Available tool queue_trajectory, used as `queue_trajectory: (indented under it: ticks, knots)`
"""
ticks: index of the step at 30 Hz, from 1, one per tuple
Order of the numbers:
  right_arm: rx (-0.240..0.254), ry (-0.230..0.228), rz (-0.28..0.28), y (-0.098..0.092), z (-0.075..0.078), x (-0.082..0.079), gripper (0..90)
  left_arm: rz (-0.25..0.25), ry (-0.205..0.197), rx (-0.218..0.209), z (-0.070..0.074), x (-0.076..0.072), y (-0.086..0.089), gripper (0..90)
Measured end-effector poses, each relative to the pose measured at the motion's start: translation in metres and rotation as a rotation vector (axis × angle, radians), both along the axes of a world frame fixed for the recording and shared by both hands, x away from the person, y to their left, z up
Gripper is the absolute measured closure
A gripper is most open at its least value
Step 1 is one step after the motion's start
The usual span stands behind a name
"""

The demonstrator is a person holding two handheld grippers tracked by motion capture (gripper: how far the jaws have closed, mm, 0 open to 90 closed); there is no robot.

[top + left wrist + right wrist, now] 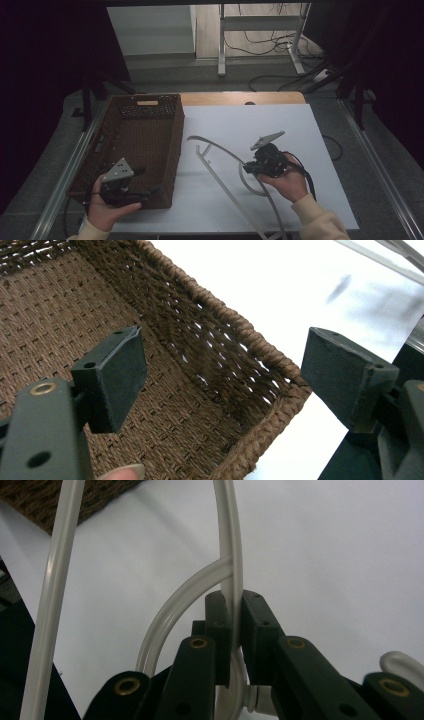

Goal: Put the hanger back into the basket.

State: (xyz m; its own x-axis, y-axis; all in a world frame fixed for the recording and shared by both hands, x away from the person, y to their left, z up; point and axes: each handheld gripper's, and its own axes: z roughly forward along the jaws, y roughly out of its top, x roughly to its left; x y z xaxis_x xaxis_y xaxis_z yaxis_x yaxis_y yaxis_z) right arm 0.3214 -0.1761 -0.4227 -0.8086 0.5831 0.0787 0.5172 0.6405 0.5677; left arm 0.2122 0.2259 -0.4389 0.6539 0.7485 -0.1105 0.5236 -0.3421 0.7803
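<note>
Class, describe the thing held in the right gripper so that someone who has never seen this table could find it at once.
Start at the white table sheet and look right of the brown woven basket. There the right gripper is shut on a pale plastic clothes hanger, lying partly on the sheet. It is the one thin, curved, whitish frame with a hook.

The white hanger (235, 175) runs off the high view's bottom edge, its lower end unseen.

White table (300, 150), wicker basket (150, 107), white hanger (220, 175)
</note>
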Motion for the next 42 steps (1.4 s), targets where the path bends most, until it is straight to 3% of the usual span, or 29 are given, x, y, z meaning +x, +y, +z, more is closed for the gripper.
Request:
queue_trajectory:
  ticks: [6, 19, 29, 42]
  knots:
    - [-0.007, 0.003, 0.039, 0.004, 0.0, -0.004, 82.3, -0.002, -0.013, -0.037, 0.011, 0.0, 0.002, 18.4]
    - [-0.031, 0.003, 0.128, 0.015, -0.001, -0.013, 82.3, -0.075, -0.02, -0.029, 0.039, 0.011, -0.016, 18.3]
    - [-0.049, 0.009, 0.192, 0.019, -0.002, -0.018, 82.3, -0.114, 0.022, -0.06, 0.037, 0.024, -0.024, 18.4]
    - [-0.066, 0.016, 0.255, 0.025, -0.006, -0.022, 82.3, -0.141, 0.04, -0.052, 0.041, 0.035, -0.033, 18.5]
